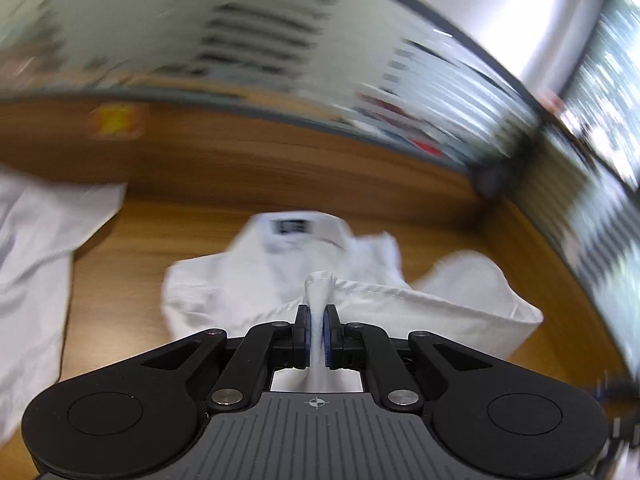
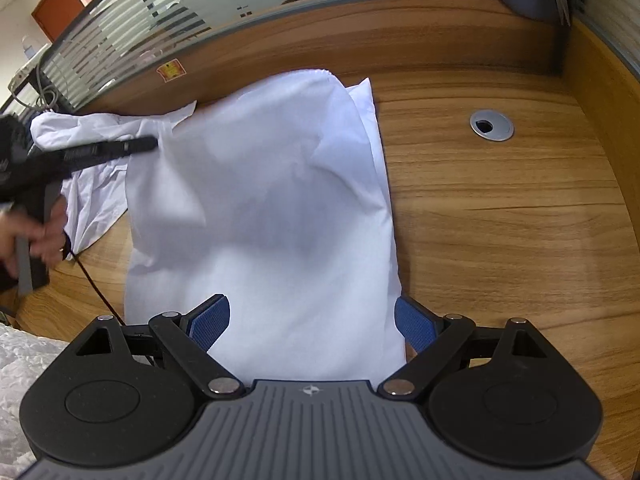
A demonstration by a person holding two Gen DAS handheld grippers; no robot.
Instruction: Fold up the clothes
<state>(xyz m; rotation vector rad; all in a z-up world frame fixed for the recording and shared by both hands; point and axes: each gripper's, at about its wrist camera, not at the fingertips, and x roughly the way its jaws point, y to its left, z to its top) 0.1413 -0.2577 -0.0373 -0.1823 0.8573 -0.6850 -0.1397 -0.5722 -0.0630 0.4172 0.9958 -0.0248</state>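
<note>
A white shirt lies on the wooden desk, its collar and dark label at the far end. My left gripper is shut on a pinched fold of the shirt's white cloth, which runs up between the pads. In the right wrist view the shirt spreads as a long white panel over the desk. My right gripper is open, its blue pads on either side of the near edge of the cloth. The left gripper shows at the far left over the cloth, held by a hand.
More white cloth lies at the left of the desk. A round metal cable grommet is set in the desk to the right of the shirt. A wooden partition with frosted glass bounds the far side. The left wrist view is motion-blurred.
</note>
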